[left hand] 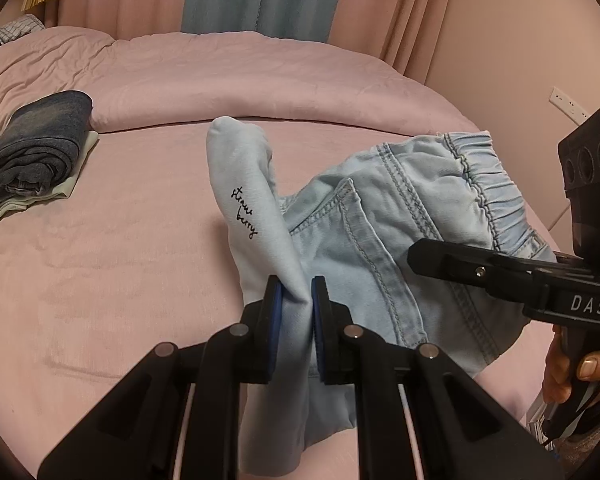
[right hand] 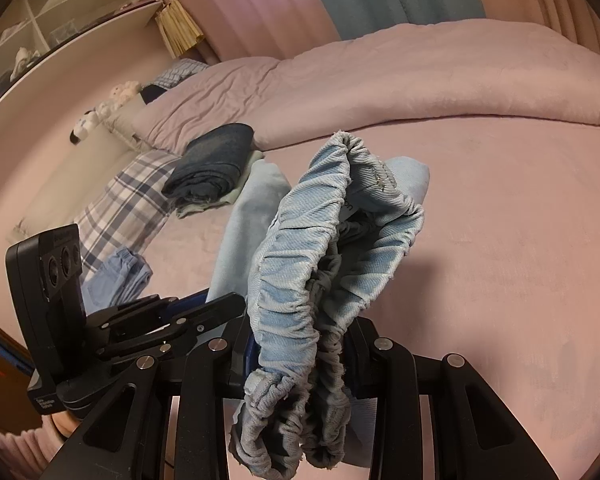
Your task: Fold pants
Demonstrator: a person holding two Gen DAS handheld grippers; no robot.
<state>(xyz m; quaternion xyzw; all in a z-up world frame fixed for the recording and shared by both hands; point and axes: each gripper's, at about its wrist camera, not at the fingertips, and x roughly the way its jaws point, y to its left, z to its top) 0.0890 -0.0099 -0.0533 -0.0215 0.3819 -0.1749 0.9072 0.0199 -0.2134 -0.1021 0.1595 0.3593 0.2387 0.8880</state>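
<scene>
Bed (left hand: pixel 80 272) under work, pink. Pants (left hand: pixel 380 220), light denim, held above it between both grippers. We note long axis runs left-right: left gripper (left hand: pixel 296 312) jaws clamped on leg fabric, right gripper (right hand: pixel 296 344) jaws clamped on elastic waistband (right hand: pixel 300 280). Folded dark pile (left hand: pixel 40 152) well apart.

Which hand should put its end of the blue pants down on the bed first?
Probably the left. The left gripper pinches a pant leg of the pants low over the bed, while the right gripper holds the bunched waistband up higher.
</scene>
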